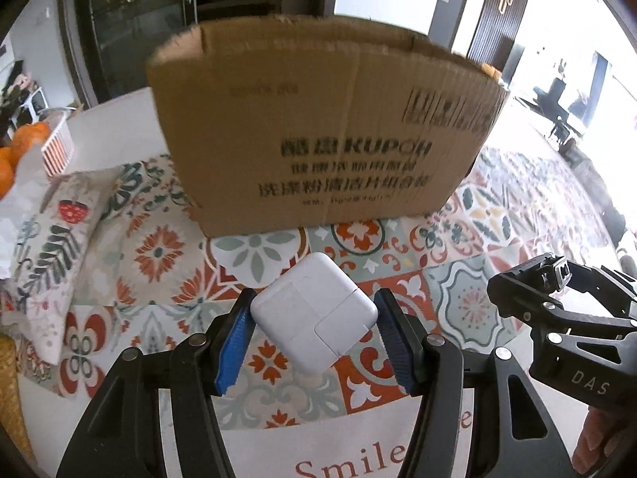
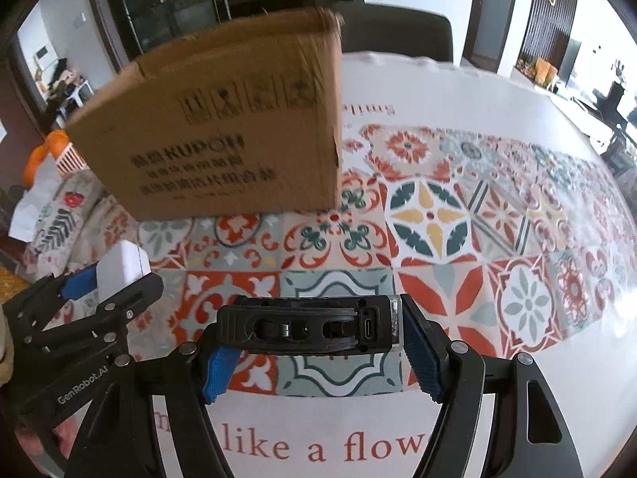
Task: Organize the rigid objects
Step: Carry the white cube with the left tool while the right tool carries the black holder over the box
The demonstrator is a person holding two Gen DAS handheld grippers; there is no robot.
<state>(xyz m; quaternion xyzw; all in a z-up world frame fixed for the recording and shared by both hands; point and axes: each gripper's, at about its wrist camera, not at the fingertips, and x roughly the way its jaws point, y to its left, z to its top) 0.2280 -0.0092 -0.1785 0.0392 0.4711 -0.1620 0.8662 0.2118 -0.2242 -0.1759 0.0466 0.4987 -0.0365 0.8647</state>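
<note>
Patterned tablecloth (image 1: 458, 302) in orange, teal and grey tiles covers the table beneath both claws; the left gripper (image 1: 314, 328) is clamped on a white power adapter (image 1: 314, 314), turned diamond-wise between its blue pads (image 1: 235, 334) and lifted clear of the cloth; the right gripper (image 2: 318, 354) is clamped on a black device (image 2: 306, 330) held crosswise, its charging port facing the camera; beyond both claws stands a cardboard box (image 1: 318, 127) with printed lettering; oranges (image 1: 28, 139) lie far off left.
</note>
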